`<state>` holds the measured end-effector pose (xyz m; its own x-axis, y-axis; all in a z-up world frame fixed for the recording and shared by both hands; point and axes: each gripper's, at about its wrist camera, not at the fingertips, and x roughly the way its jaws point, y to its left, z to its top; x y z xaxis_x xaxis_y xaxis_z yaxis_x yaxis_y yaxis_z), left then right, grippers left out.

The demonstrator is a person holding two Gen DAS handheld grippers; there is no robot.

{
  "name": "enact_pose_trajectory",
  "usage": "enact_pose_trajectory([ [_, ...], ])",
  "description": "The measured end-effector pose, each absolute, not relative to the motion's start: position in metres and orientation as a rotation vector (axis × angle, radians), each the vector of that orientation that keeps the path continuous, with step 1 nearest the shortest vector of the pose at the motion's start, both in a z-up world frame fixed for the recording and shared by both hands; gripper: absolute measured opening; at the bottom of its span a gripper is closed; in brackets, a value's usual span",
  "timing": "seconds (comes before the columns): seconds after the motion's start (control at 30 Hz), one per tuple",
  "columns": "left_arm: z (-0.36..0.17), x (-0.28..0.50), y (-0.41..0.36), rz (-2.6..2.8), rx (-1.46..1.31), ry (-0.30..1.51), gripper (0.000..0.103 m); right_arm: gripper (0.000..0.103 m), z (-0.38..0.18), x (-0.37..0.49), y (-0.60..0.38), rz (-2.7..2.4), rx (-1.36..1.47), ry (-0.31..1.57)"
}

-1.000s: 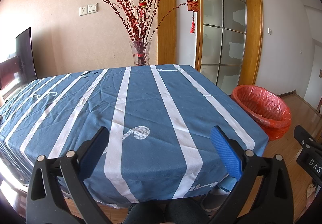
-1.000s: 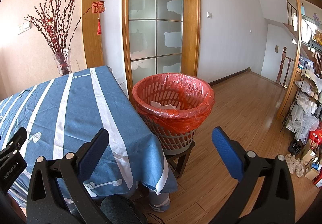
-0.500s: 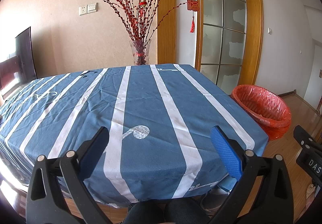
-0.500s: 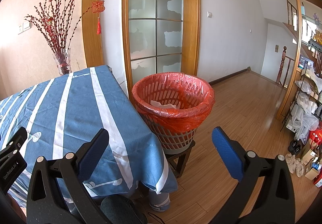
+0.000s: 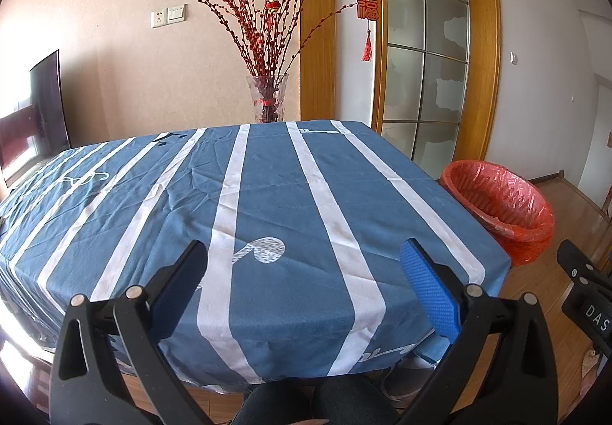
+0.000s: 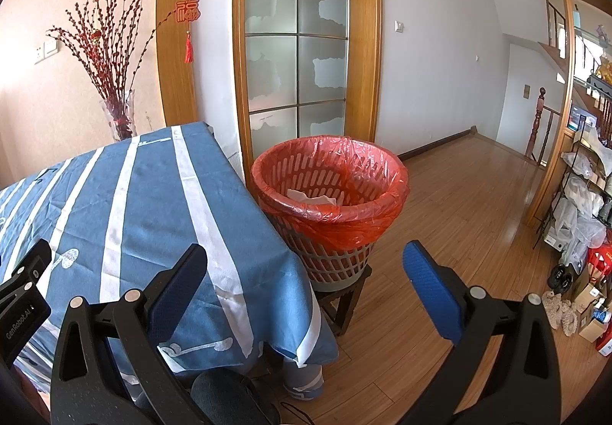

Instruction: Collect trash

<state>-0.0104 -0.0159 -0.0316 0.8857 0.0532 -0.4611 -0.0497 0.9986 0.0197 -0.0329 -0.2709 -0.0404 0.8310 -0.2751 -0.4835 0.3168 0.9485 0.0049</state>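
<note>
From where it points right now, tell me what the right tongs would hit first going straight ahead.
Probably the grey lattice waste basket lined with a red plastic bag, on a small dark wooden stool. It lies centred between the open right tongs, beside the blue white-striped tablecloth. Depth is uncertain.

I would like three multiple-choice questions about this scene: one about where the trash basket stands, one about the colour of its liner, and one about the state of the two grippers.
1. Where does the trash basket stand?
A. On the table
B. On a small wooden stool beside the table
C. Under the table

2. What colour is the liner?
A. Red
B. Black
C. Green

3. What state are the left gripper and right gripper in?
A. Both shut on paper
B. One holds a cup
C. Both open and empty

Answers: 1 B, the stool's legs show under the basket; 2 A, red plastic folds over the rim; 3 C, the jaws stand wide apart with nothing between.
</note>
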Motion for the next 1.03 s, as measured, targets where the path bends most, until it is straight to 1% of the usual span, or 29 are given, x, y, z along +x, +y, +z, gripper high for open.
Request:
enact_pose_trajectory([
  [1.03,-0.0308,-0.0024,-0.0097,0.051,-0.002,0.500,0.099,0.101,-0.0400,-0.0330,-0.2713,-0.314,0.087,0.500],
])
